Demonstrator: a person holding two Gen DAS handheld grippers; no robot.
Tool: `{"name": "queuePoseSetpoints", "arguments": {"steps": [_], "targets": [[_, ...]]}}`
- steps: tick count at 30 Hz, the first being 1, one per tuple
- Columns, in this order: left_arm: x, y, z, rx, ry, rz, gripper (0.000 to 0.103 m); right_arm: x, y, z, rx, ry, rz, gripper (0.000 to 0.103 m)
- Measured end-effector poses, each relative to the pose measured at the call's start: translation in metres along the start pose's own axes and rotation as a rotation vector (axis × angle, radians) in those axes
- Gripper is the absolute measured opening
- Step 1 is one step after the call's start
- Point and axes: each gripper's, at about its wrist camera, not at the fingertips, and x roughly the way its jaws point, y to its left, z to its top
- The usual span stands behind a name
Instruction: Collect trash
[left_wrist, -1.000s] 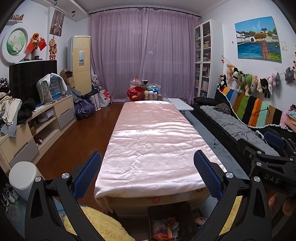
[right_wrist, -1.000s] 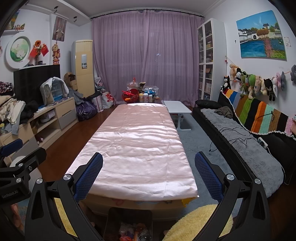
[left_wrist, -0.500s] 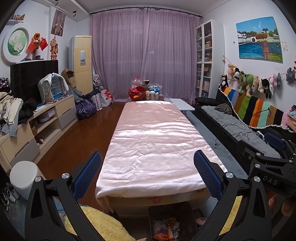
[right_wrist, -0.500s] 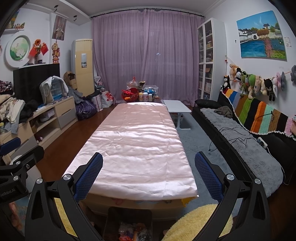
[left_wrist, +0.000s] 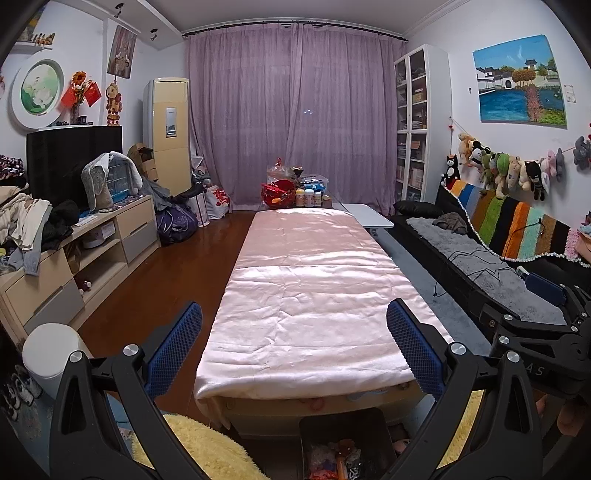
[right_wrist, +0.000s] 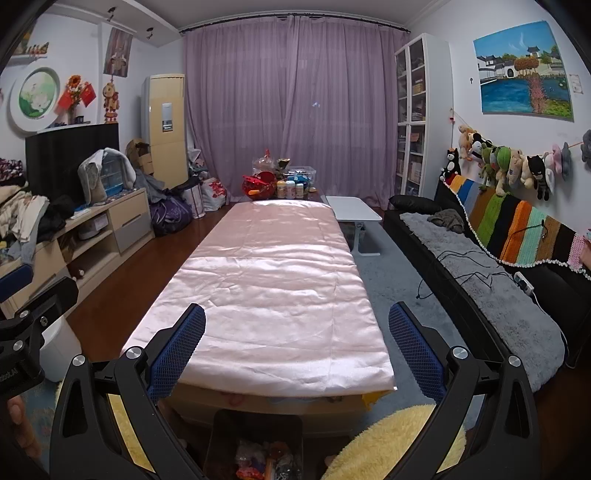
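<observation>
A black bin (left_wrist: 347, 439) holding colourful trash sits on the floor at the near end of a long table under a pink satin cloth (left_wrist: 314, 295). The bin also shows in the right wrist view (right_wrist: 258, 443). My left gripper (left_wrist: 293, 343) is open and empty, held above the table's near end. My right gripper (right_wrist: 295, 345) is open and empty beside it, and its body shows at the right edge of the left wrist view (left_wrist: 535, 339). The pink cloth (right_wrist: 273, 288) bears no loose trash that I can see.
Jars and a red basket (left_wrist: 295, 194) stand at the table's far end. A black sofa with a grey throw (right_wrist: 491, 295) runs along the right. A cluttered cabinet (left_wrist: 74, 251) lines the left wall. A white cylinder bin (left_wrist: 51, 354) and yellow fluffy stools (left_wrist: 199, 450) stand nearby.
Both grippers drifted slightly; the views shifted a little. Both stay open and empty.
</observation>
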Motion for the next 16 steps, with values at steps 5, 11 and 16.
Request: {"name": "queuePoseSetpoints", "arguments": {"steps": [5, 11, 16], "targets": [[-0.0014, -0.0015, -0.0005, 0.010, -0.005, -0.001, 0.095, -0.0002, -0.0002, 0.0002, 0.000, 0.000, 0.000, 0.100], [0.0002, 0.0003, -0.0018, -0.006, 0.014, -0.019, 0.095, -0.0013, -0.0003, 0.0019, 0.000, -0.002, 0.004, 0.100], [0.0022, 0.0050, -0.0022, -0.017, 0.020, 0.011, 0.095, -0.0007, -0.0020, 0.0024, 0.005, -0.003, 0.005, 0.100]]}}
